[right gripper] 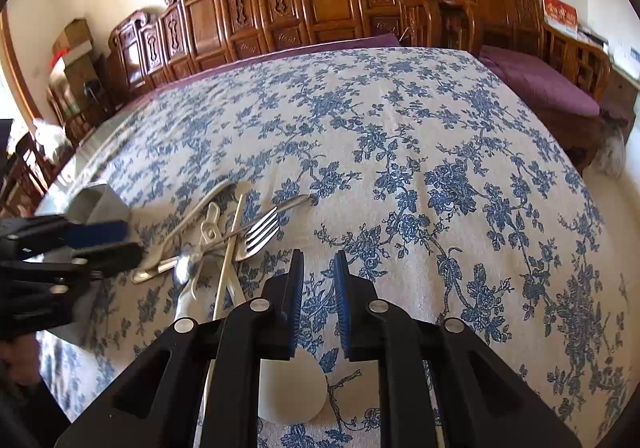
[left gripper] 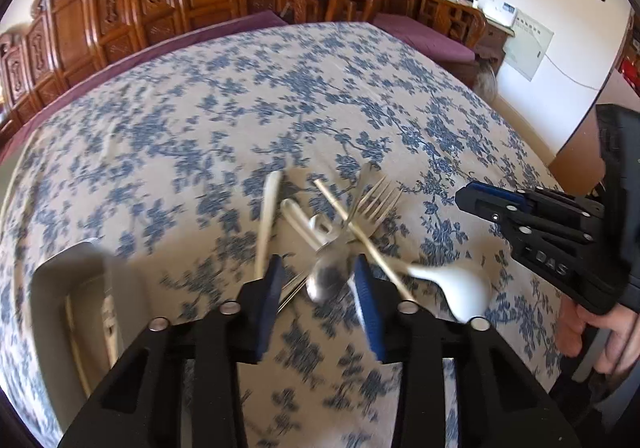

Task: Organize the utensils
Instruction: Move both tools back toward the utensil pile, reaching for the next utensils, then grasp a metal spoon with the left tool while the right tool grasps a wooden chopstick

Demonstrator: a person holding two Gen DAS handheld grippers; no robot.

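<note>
Black left gripper (left gripper: 318, 268) and right gripper (right gripper: 318, 260) have blue ribbed pads, silver screws.

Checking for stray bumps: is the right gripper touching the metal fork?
Apart. The right wrist view shows a strip of bare tablecloth between the right gripper and the tines of the fork. The left wrist view shows the same gap.

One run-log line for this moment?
left gripper: open over metal spoon | right gripper: empty, narrow gap | utensil pile: unsorted
</note>
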